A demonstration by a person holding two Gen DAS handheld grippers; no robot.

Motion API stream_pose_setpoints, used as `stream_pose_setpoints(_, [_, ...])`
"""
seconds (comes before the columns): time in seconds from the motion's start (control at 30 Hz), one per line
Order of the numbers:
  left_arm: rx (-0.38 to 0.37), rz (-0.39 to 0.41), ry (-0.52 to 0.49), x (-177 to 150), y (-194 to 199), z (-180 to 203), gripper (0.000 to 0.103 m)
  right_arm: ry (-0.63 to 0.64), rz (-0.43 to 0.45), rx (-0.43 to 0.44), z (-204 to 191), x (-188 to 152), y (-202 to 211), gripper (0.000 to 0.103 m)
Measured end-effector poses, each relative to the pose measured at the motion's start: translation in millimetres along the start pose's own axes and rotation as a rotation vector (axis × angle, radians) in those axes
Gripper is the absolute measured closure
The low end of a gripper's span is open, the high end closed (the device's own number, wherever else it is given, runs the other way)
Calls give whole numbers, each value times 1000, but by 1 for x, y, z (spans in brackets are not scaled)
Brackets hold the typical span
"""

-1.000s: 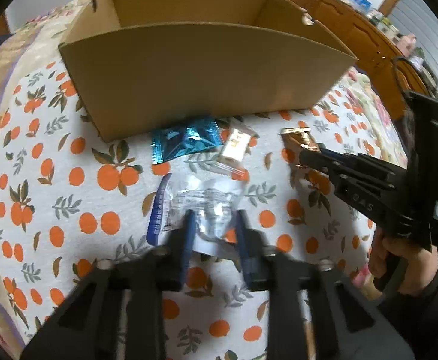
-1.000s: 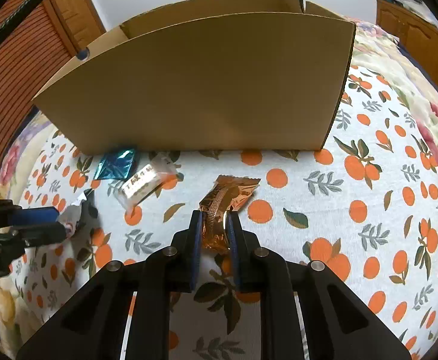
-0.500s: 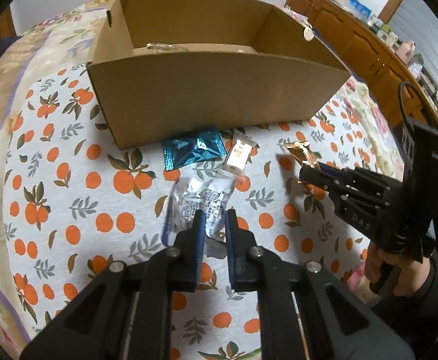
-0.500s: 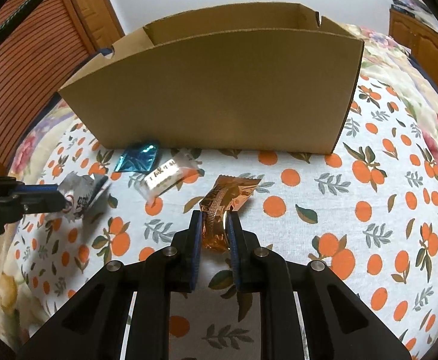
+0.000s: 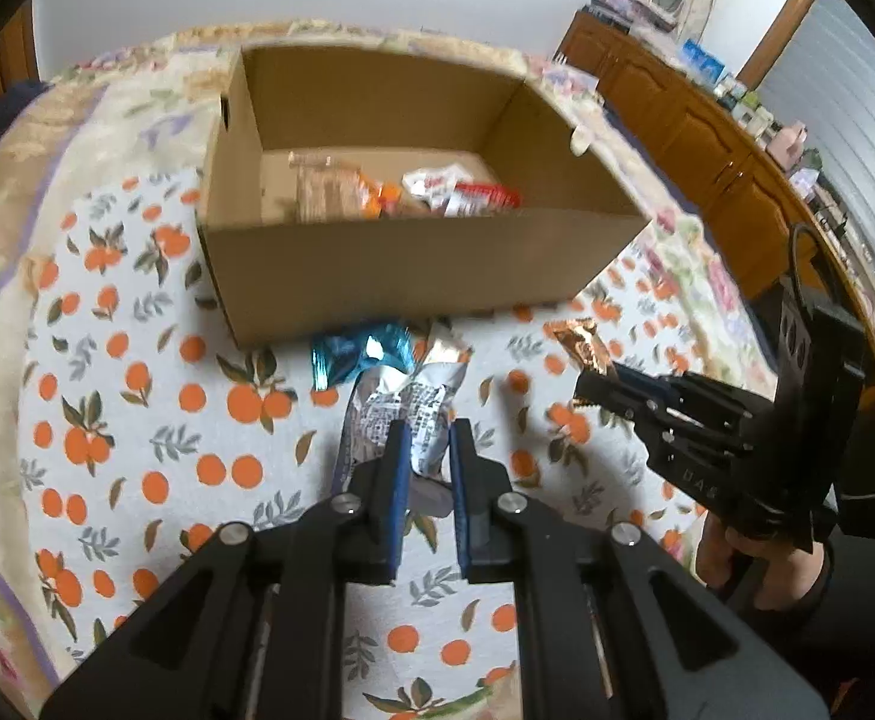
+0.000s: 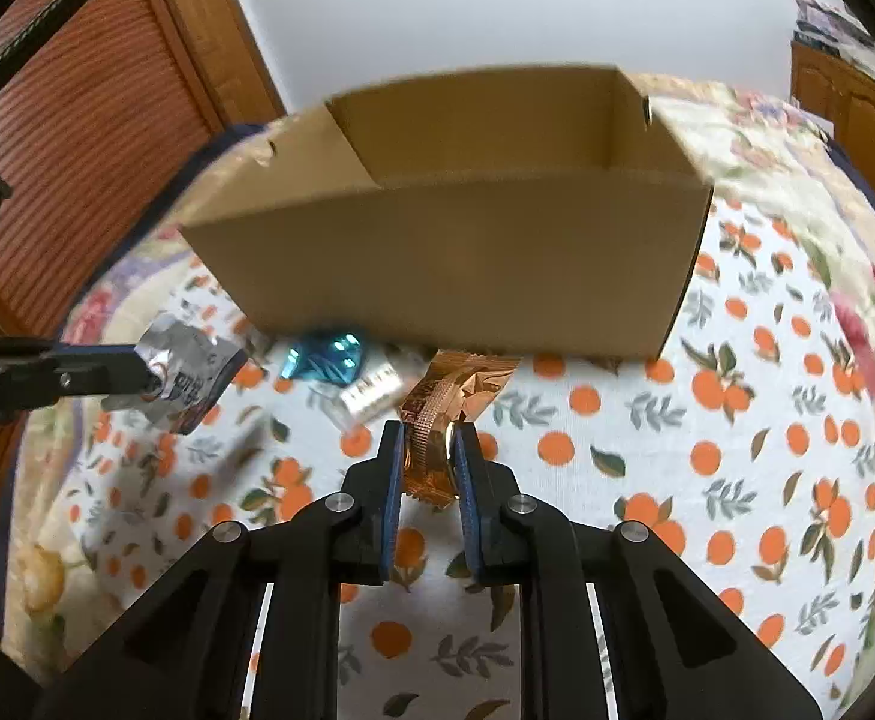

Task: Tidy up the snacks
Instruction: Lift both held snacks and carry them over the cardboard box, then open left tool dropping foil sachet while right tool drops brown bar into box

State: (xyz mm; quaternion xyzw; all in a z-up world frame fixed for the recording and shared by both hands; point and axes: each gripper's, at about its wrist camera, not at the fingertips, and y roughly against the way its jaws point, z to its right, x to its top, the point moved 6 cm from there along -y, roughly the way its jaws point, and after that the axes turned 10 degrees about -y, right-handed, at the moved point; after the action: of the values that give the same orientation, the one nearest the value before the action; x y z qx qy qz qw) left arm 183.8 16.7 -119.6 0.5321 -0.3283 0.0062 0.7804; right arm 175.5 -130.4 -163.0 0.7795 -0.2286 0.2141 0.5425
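My left gripper (image 5: 424, 432) is shut on a crinkled silver snack packet (image 5: 404, 405), lifted off the orange-print cloth. The same silver packet (image 6: 188, 369) shows in the right wrist view, at the tip of the left gripper (image 6: 149, 381). My right gripper (image 6: 428, 438) is shut on a copper-gold snack packet (image 6: 443, 414), also held above the cloth. That copper packet (image 5: 578, 345) sticks out of the right gripper (image 5: 587, 387) in the left wrist view. An open cardboard box (image 5: 413, 276) stands just behind, with several snacks (image 5: 401, 192) inside.
A blue foil packet (image 5: 356, 354) and a small clear-wrapped snack (image 6: 371, 396) lie on the cloth (image 5: 137, 420) in front of the box (image 6: 455, 276). A wooden cabinet (image 5: 695, 138) with clutter stands at the right. A hand (image 5: 737, 564) grips the right gripper's handle.
The left jaws closed on the silver packet and lifted it off the cloth. Both grippers rose with their packets, so the inside of the box now shows.
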Motion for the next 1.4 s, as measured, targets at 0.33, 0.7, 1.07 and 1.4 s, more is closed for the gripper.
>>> stream_pose_setpoints(0.33, [23, 148, -45, 73, 57, 16, 94, 48, 104, 56, -11, 57, 57, 88])
stream_pose_setpoints(0.7, [101, 168, -63, 137, 31, 0, 94, 135, 158, 33, -17, 129, 48, 88])
stream_pose_setpoints(1.07, [127, 127, -22, 145, -31, -32, 94, 115, 107, 23, 0, 145, -5, 88])
stream_pose_setpoints(1.4, [147, 109, -6, 144, -55, -45, 94, 97, 64, 1, 12, 142, -36, 88])
